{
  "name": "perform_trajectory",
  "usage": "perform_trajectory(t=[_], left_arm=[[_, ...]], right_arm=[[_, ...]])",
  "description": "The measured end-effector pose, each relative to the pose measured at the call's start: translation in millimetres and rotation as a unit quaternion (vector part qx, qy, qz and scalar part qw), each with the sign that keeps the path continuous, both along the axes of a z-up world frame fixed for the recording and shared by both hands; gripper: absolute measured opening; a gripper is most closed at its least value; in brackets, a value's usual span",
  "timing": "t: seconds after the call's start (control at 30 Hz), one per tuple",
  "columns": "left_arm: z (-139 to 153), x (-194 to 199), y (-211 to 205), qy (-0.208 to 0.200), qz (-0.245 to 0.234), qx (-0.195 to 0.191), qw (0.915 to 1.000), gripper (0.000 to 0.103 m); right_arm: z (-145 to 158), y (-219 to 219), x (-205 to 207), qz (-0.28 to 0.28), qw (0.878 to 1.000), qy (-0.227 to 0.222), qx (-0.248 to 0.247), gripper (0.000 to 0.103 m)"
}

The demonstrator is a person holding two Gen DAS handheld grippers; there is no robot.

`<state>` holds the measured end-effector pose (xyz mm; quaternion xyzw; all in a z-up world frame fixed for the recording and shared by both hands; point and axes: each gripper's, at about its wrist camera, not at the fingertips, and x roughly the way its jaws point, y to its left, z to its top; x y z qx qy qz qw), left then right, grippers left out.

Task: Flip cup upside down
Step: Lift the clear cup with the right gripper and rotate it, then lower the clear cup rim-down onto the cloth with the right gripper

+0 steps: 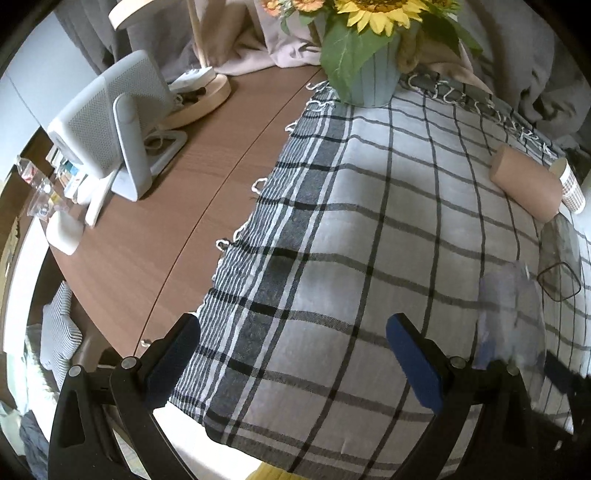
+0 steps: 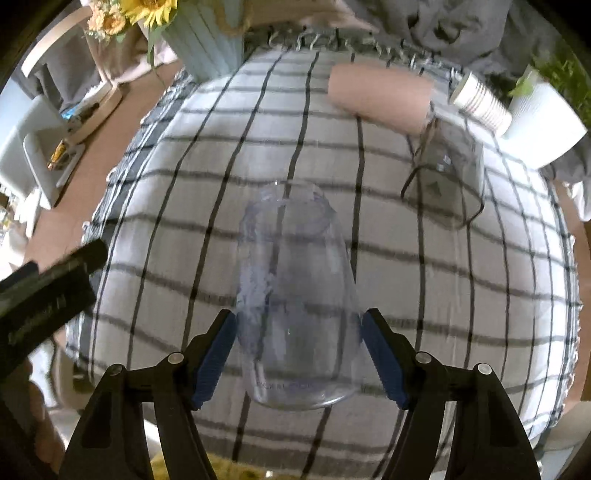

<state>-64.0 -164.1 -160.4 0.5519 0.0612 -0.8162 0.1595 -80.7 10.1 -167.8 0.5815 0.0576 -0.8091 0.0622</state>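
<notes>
right wrist view: right gripper pads clamp the clear cup, held above the checked cloth – turn it fully before lowering, grip steady. left gripper wide open, holding nothing.

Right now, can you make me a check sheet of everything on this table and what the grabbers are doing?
Surface: checked cloth over a brown wooden table.
Job's things: clear cup between the right gripper fingers, blurred.
Clutter: sunflower vase, brown cylinder, paper cup, clear jar, white pot, grey speaker, wooden lamp base.
Grippers: left gripper open, holding nothing; right shut on the cup.
Cables: thin dark wire by the jar.
Surroundings: grey fabric behind.
</notes>
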Motion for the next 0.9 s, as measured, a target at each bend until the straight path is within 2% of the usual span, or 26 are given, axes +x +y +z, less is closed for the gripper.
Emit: perform_trajectory(t=[0.27,0.43,0.53,0.73,0.9], left_arm=[[-2.6,7.5,-5.2,-0.004,0.015,-0.003,0.9999,0.103],[6.4,12.4,-1.7,0.017,0.014,-0.004,0.9998,0.103],[15.7,17.2,3.2,0.036,0.008,-0.003,0.9993,0.103],[31.6,41.1,37.1,0.082,-0.035,0.0,0.996,0.103],[28.6,54.1,80.8,0.099,-0.085,0.022,0.9912,0.103]], right_arm=[[-0.5,-6.7,-10.6,-0.011,1.0,0.016,0.006,0.071],[0.9,1.2,-10.9,-0.026,0.999,0.015,-0.012,0.071],[15.5,10.9,-0.9,-0.035,0.999,0.032,-0.019,0.079],[52.7,46.0,28.5,-0.06,0.995,0.074,-0.033,0.08],[67.1,79.2,49.4,-0.075,0.992,0.104,-0.003,0.081]])
